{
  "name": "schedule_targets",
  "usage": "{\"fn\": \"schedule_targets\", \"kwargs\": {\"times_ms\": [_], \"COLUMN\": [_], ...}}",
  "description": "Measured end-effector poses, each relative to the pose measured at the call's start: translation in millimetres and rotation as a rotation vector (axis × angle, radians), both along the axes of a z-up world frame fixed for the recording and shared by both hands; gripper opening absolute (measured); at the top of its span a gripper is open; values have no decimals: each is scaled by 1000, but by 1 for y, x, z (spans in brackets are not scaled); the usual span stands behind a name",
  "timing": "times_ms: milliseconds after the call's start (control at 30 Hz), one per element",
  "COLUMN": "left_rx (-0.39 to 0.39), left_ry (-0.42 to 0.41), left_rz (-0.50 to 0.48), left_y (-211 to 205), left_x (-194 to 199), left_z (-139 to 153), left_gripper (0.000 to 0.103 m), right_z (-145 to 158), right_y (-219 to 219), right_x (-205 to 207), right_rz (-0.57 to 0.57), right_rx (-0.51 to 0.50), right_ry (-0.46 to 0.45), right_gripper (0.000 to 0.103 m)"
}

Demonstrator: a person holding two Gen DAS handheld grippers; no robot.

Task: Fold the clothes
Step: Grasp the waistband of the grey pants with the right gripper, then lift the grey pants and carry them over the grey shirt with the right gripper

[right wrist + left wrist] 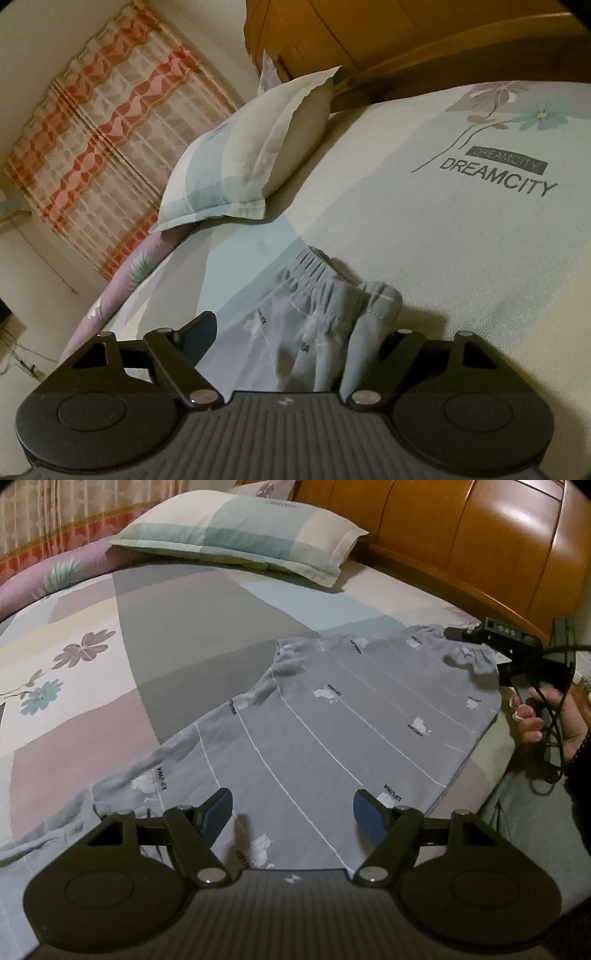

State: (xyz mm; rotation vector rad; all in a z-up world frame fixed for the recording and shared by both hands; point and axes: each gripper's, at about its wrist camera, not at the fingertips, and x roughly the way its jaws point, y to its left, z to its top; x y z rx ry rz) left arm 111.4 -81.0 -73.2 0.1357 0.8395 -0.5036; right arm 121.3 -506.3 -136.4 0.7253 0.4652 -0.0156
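Grey striped cotton trousers with small white prints lie flat on the patchwork-printed bed sheet. The left gripper hovers over the leg end, fingers apart, nothing between them. The right gripper meets the elastic waistband, bunched cloth between its fingers; whether they press it cannot be told.

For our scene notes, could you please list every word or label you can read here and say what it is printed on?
"DREAMCITY", twice, one boxed above the other: bedsheet.
"DAS", faint: top of the right claw.
Small dark words repeated across the grey pants: upside down and blurred, not reliably readable.
Small print on the pillow: too blurred to read.
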Motion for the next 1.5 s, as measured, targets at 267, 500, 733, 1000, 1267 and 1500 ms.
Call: {"fn": "schedule_targets", "kwargs": {"times_ms": [267,500,733,1000,1267,1500], "left_rx": [3,16,68,121,148,132], "left_ry": [-19,-53,-88,-24,-7,-28], "left_rz": [26,19,-30,-121,-161,-138], "left_y": [14,23,36,54,71,91], "left_x": [-4,-8,-17,-30,-45,-56], "left_z": [5,17,34,28,21,23], "left_gripper": [73,73,73,74,74,74], "right_z": [-15,-10,25,65,97,116], "right_y": [-24,-14,12,59,106,152], "right_x": [-5,-2,3,10,1,0], "right_rz": [-83,-56,-14,73,155,237], "right_rx": [125,38,-98,-309,-426,-479], "right_ry": [59,98,82,91,55,24], "right_gripper": [20,11,11,11,11,11]}}
